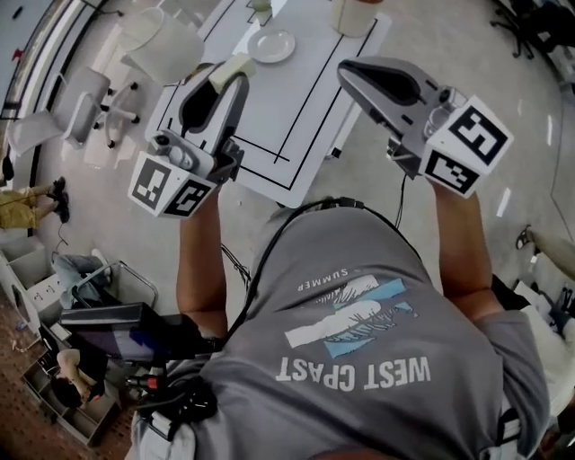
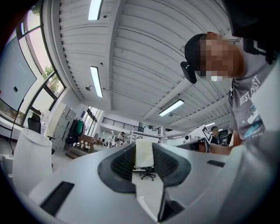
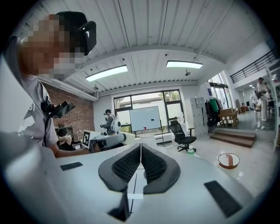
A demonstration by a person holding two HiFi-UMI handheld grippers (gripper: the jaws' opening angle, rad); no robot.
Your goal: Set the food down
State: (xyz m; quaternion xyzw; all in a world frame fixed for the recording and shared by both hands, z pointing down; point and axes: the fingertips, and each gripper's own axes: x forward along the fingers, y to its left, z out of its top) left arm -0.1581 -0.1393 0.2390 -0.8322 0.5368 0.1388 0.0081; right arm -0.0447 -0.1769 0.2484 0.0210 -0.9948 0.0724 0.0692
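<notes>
A pale, cream-coloured piece of food [image 1: 231, 68] [image 2: 143, 153] is pinched between the jaws of my left gripper [image 1: 229, 76] [image 2: 143, 158], which is held in the air over the near left edge of the white table [image 1: 296, 126]. In the right gripper view the left gripper [image 3: 111, 141] shows off to the left. My right gripper [image 1: 347, 72] [image 3: 140, 160] hovers over the table's near right side, its ribbed pads pressed together with nothing between them. A small white plate [image 1: 271, 45] lies on the far part of the table.
Black lines mark the tabletop. A white cylinder [image 1: 353, 14] [image 3: 145, 139] and a cup [image 1: 260, 7] stand at the far edge. White chairs [image 1: 85, 108] and a white bin [image 1: 166, 43] are left of the table; a black office chair [image 3: 181, 133] and a round dish [image 3: 229, 160] lie ahead.
</notes>
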